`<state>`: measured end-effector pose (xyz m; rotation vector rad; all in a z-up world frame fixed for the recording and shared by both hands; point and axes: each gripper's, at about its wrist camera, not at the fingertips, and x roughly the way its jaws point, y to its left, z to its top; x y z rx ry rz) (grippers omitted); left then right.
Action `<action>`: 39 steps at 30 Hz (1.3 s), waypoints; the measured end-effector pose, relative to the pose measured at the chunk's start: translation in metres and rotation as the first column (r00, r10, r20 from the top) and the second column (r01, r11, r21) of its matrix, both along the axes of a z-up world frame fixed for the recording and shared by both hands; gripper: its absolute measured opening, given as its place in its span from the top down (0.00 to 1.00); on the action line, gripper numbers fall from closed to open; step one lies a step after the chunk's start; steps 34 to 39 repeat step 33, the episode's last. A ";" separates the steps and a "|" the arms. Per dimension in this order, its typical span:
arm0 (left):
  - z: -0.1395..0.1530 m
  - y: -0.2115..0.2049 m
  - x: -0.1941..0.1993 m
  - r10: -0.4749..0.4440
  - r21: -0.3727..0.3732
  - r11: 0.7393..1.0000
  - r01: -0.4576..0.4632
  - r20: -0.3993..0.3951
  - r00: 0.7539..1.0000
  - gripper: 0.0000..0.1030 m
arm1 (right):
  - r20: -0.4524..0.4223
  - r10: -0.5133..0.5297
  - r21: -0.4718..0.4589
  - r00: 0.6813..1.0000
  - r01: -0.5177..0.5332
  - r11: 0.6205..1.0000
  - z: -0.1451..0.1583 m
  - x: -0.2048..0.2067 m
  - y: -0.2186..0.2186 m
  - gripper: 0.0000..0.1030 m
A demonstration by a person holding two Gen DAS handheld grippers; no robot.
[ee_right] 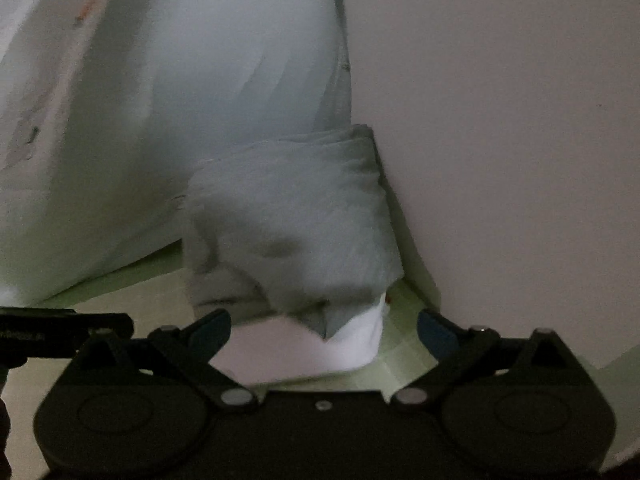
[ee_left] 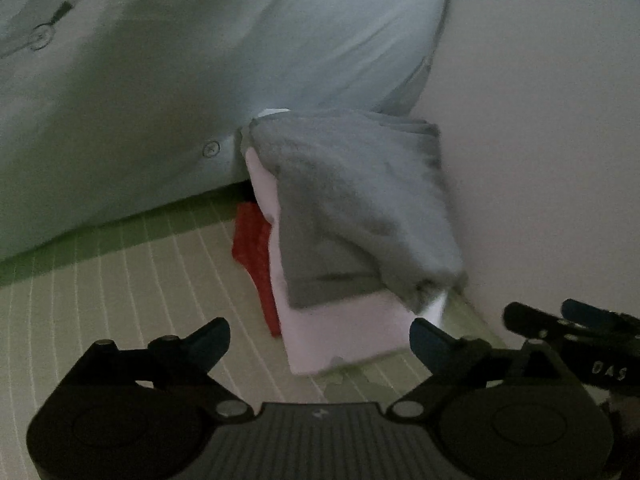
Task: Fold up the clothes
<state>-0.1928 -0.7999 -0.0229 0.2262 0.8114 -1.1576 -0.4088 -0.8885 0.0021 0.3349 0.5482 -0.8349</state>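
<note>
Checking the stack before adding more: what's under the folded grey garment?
The grey garment lies on a folded white one; a red piece shows below, at the white one's left edge. Anything else is covered.

- The grey folded garment (ee_left: 360, 208) is looking like soft matt cloth, a little fuzzy.
- The white folded garment (ee_left: 344, 336) under it is showing smooth matt cloth.
- The red cloth (ee_left: 256, 248) is appearing textured.
- The pale pillow (ee_left: 160, 100) is wearing smooth fabric with plastic-looking buttons.
- The left gripper (ee_left: 320, 340) is showing matt black plastic with dull metal pins.
- The green striped sheet (ee_left: 140, 280) is looking like woven cloth.
</note>
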 end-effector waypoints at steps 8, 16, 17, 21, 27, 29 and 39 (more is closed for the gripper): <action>0.005 0.051 -0.043 -0.007 -0.021 1.000 0.009 0.095 0.995 0.00 | -0.018 -0.009 0.030 1.000 0.009 1.000 -0.007 -0.032 0.035 0.02; 0.006 0.077 -0.054 0.012 -0.064 0.998 -0.007 0.065 0.998 0.00 | -0.030 -0.017 0.072 0.999 0.019 0.997 -0.019 -0.062 0.066 0.02; 0.006 0.078 -0.054 0.010 -0.062 0.998 -0.006 0.063 0.998 0.00 | -0.031 -0.020 0.074 0.999 0.022 0.997 -0.020 -0.064 0.068 0.02; 0.004 0.078 -0.058 0.000 -0.046 0.999 0.003 0.061 0.998 0.00 | -0.031 -0.030 0.073 0.999 0.032 0.997 -0.020 -0.071 0.071 0.02; 0.003 0.074 -0.061 -0.033 -0.041 0.998 0.036 0.060 0.998 0.00 | -0.028 -0.053 0.078 0.998 0.055 0.995 -0.021 -0.077 0.071 0.02; 0.002 0.074 -0.063 -0.046 -0.037 0.998 0.048 0.060 0.997 0.00 | -0.026 -0.060 0.080 0.998 0.062 0.995 -0.021 -0.079 0.070 0.02; 0.002 0.072 -0.066 -0.064 -0.030 0.997 0.067 0.068 0.996 0.00 | -0.025 -0.072 0.078 0.997 0.074 0.994 -0.021 -0.081 0.070 0.02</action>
